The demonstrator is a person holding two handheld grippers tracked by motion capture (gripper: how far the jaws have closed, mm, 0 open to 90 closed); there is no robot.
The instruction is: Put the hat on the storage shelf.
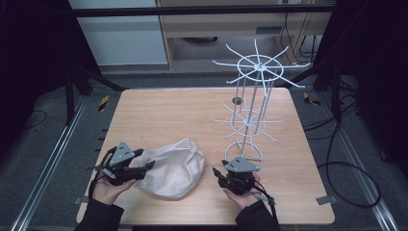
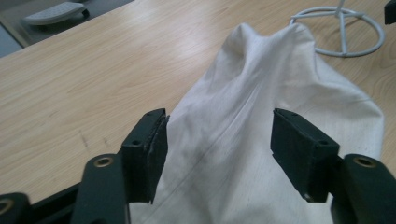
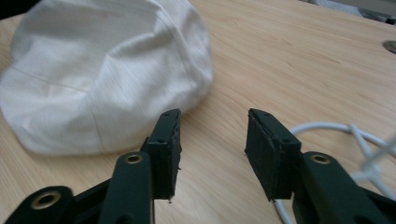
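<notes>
A pale cloth cap (image 1: 173, 168) lies slumped on the wooden table (image 1: 192, 110), near the front edge. My left gripper (image 1: 146, 160) is at the cap's left side, held in a hand. In the left gripper view the left gripper (image 2: 219, 144) stands open and the cap (image 2: 261, 84) stretches away between and beyond the jaws, with no pad pressing on it. My right gripper (image 1: 219, 168) is just right of the cap. Seen from its own camera, the right gripper (image 3: 212, 149) is open over bare wood, with the cap (image 3: 102, 70) off to its left.
A tall white wire rack (image 1: 250, 120) with spoked tiers stands on the table behind my right gripper. Its base ring (image 3: 327, 130) lies close beside the right jaw, and the same base ring (image 2: 343, 32) shows beyond the cap. Dark floor, rails and cables surround the table.
</notes>
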